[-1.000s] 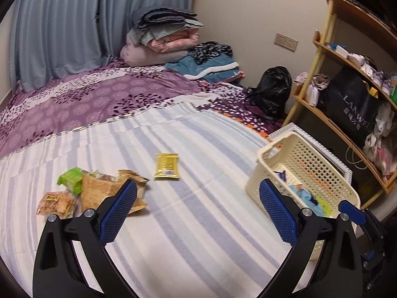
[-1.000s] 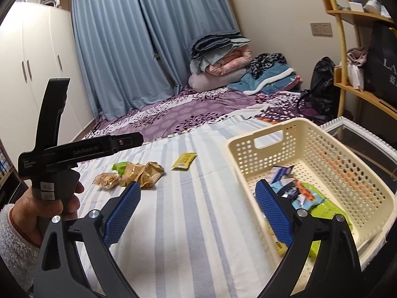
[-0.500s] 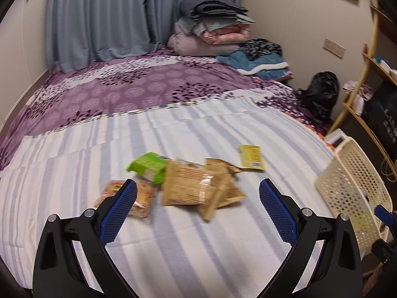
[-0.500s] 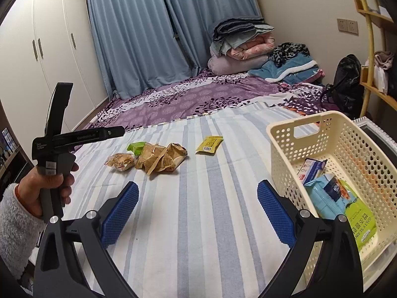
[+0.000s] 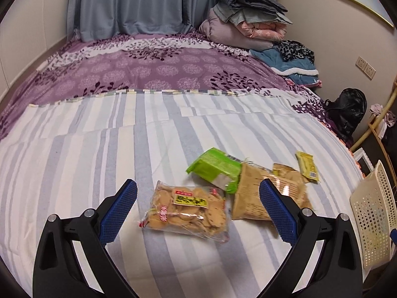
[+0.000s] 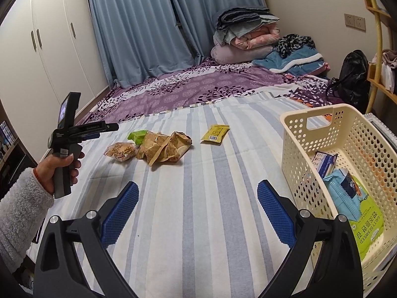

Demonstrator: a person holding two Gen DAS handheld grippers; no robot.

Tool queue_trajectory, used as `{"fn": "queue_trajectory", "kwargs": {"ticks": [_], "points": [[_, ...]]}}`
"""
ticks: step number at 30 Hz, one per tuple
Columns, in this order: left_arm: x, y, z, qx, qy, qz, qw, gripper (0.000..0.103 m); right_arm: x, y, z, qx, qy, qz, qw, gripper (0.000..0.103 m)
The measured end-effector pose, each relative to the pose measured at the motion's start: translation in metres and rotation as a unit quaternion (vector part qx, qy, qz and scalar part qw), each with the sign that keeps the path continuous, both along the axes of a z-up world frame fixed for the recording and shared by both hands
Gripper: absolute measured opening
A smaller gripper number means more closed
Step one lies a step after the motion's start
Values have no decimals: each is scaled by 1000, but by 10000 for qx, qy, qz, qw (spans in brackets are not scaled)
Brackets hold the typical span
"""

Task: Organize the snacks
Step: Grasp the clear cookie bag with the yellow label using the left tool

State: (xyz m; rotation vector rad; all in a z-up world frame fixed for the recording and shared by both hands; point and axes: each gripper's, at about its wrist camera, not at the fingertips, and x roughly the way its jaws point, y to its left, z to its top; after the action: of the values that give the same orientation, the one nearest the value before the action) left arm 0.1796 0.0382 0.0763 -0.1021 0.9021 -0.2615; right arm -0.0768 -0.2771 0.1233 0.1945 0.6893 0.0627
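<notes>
On the striped bedsheet lie a clear bag of biscuits (image 5: pixel 187 208), a green packet (image 5: pixel 214 168), two brown crinkled packets (image 5: pixel 263 193) and a small yellow sachet (image 5: pixel 307 166). My left gripper (image 5: pixel 197 209) is open, its jaws wide on either side of the biscuit bag, just above it. The same snacks show in the right wrist view, biscuits (image 6: pixel 121 151), brown packets (image 6: pixel 163 146), yellow sachet (image 6: pixel 215 134). My right gripper (image 6: pixel 197 209) is open and empty above bare sheet, left of the cream basket (image 6: pixel 295 134), which holds several snack packs (image 6: pixel 347 193).
The basket also shows at the right edge of the left wrist view (image 5: pixel 372 223). Folded blankets (image 6: pixel 245 34) and a purple quilt (image 6: pixel 198 87) lie at the far end of the bed. A black bag (image 6: pixel 352 74) and wooden shelves (image 6: pixel 379 49) stand on the right.
My left gripper has swung left from the basket to the snack pile and come close over the biscuit bag. My right gripper has drawn back from the basket a little.
</notes>
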Motion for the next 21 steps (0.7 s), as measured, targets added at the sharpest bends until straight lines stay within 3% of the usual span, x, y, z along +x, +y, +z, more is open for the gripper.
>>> {"fn": "queue_trajectory", "kwargs": {"ticks": [4,10,15,21], "points": [[14,8,-27,-268,248,-77,9993,100,5,3,-3,-35,77,4,10000,96],[18,-3,-44,-514,290,-520,9969,100,12,7,-10,-26,207,14,9998,96],[16,-18,-47,-111,128,-848,9963,100,15,10,-12,-36,250,43,9997,96],[11,-36,-63,930,5,-1261,9876,100,19,11,-16,-26,321,44,9995,96]]}}
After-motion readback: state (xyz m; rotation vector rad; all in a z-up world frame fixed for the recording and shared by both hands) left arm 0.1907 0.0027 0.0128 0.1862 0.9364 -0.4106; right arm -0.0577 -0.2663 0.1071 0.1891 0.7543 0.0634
